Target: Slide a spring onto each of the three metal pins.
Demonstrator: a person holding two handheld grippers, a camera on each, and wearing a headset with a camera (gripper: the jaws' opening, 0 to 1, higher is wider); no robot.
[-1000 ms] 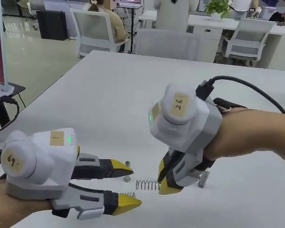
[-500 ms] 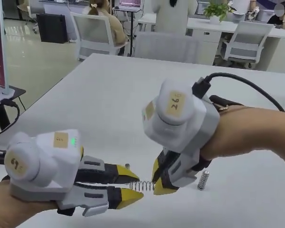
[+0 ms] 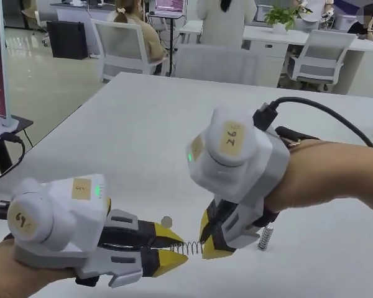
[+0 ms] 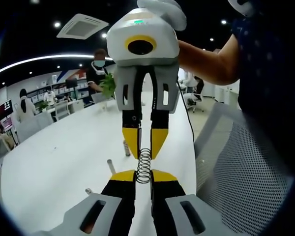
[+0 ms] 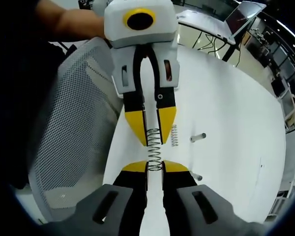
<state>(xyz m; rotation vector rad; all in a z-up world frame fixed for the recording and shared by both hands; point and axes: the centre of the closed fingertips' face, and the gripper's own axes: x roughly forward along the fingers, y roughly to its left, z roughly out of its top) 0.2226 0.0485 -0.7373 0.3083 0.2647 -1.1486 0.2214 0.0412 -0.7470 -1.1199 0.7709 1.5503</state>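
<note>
At either end of the spring (image 3: 194,248), left gripper (image 3: 184,248) and right gripper (image 3: 206,243) pinch it.
Uneven pulling could flick it free.

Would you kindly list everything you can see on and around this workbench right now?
held spring: one, silver, gripped at either end by both claws.
second spring: one, silver, on the table close beside the held one.
third spring: one, silver, on the table, rightmost in the head view.
metal pins: two, silver, on the table, clear of the springs.
table: one, white, under it all.
office chairs: three, pale grey, beyond the table.
people: at least two, at far desks.
left claw: one, black with yellow tips, shut on the held spring.
right claw: one, same colours, shut on the held spring.
cable: one, black, from the right claw's white housing.
</note>
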